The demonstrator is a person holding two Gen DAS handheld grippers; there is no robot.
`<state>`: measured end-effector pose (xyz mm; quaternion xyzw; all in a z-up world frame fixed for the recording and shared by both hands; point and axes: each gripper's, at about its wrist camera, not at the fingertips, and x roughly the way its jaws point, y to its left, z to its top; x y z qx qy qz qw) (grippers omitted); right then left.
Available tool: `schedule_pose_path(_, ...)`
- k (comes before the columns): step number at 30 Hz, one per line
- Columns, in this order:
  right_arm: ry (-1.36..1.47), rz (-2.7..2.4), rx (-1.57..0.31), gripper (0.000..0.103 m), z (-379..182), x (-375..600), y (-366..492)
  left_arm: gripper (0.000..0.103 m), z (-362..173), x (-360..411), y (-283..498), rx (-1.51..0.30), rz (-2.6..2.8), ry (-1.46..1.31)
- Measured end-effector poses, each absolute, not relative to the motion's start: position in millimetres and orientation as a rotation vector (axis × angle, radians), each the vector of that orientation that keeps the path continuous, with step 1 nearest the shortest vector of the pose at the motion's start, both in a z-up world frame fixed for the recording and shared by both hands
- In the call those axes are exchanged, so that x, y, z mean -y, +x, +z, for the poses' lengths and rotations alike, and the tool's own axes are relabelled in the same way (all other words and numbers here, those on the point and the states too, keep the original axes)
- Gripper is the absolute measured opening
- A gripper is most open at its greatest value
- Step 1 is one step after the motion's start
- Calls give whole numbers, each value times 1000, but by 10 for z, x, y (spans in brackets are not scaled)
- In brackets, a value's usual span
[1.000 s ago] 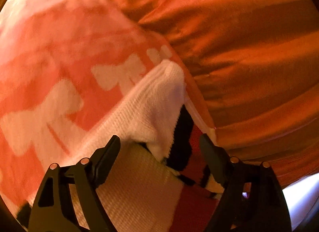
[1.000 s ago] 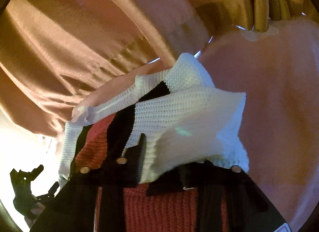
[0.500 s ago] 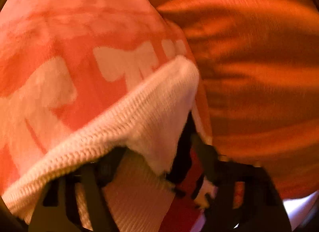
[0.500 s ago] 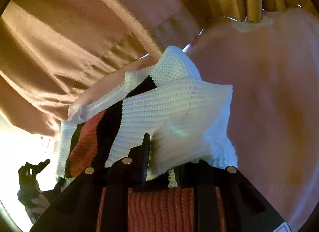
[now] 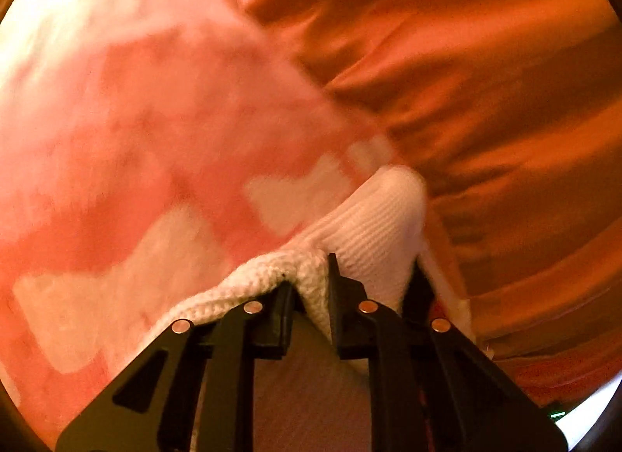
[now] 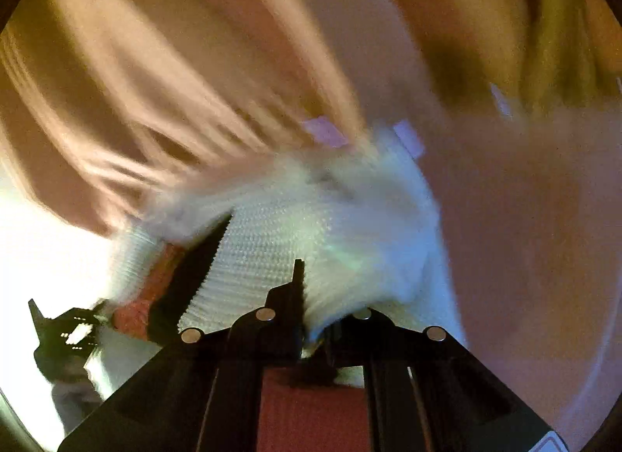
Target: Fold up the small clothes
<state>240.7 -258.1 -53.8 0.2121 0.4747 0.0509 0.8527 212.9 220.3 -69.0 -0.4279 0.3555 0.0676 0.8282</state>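
Step in hand: taking hold of the knit garment (image 5: 373, 218) at two points, ahead of a fold.

My left gripper (image 5: 315, 288) was closing, its jaws nearly together with a ridge of the garment's white ribbed edge pinched between them. The cloth bunched up into a peak just ahead of the fingers (image 5: 334, 277), which I read as a grip on a doubled layer.

My right gripper (image 6: 311, 296) was also closing, jaws almost together, with white knit (image 6: 311, 226) caught between them. That view was blurred, so I could not tell how many layers it held. Below the white panel, a black stripe and a red-orange knit section showed on the same garment. The left gripper appeared at the lower left edge of the right view, well apart from the right one.

The garment lay on a pink blanket (image 5: 136, 141) with pale bow-shaped patches. Behind the blanket hung orange draped fabric (image 5: 486, 82). No bench showed in either view, and what carried the blanket was hidden.

Judgement on the next move: both grips needed to be firm before any lift. The two held points would then have to rise together, evenly, and travel across the garment to lay one part over the other. Loose knit stretches and sags, so an uneven pull would likely skew the fold.
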Motion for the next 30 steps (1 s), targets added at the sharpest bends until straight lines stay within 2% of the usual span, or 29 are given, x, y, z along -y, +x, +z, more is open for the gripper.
schedule_pose_path(3, 470, 100, -947, 8, -457, 2670, 2266, 17, -625, -2131, 2114, -757, 151, -841)
schedule_pose_path(4, 459, 83, -946, 13, -430, 2669, 2237, 18, -602, -2101, 2120, -763, 157, -814)
schedule_pose_path(6, 459, -3, -936, 14, -368, 2715, 2113, 19, -605, -2096, 2100, -779, 152, -817)
schedule_pose_path(7, 445, -100, -886, 18, -221, 2724, 1961, 20, -597, -2100, 2087, -785, 153, -818)
schedule_pose_path(8, 409, -141, -851, 22, -120, 2685, 1882, 22, -589, -2081, 2093, -790, 154, -818)
schedule_pose_path(10, 327, -102, -768, 22, 154, 2437, 1805, 28, -557, -2072, 2069, -801, 155, -828)
schedule_pose_path(12, 317, 99, -802, 22, 294, 1980, 2029, 35, -505, -2061, 2046, -805, 151, -830)
schedule_pose_path(15, 270, 327, -861, 20, 314, 1261, 2418, 44, -437, -2000, 1988, -827, 151, -782)
schedule_pose_path(18, 158, 452, -966, 3, 106, 425, 2891, 50, -416, -2012, 1930, -841, 151, -781)
schedule_pose_path(25, 10, 432, -1078, 2, -432, -645, 3799, 51, -431, -2095, 1956, -878, 119, -808)
schedule_pose_path(30, -60, 393, -1063, 3, -575, -1069, 4049, 52, -446, -2064, 1972, -890, 117, -773)
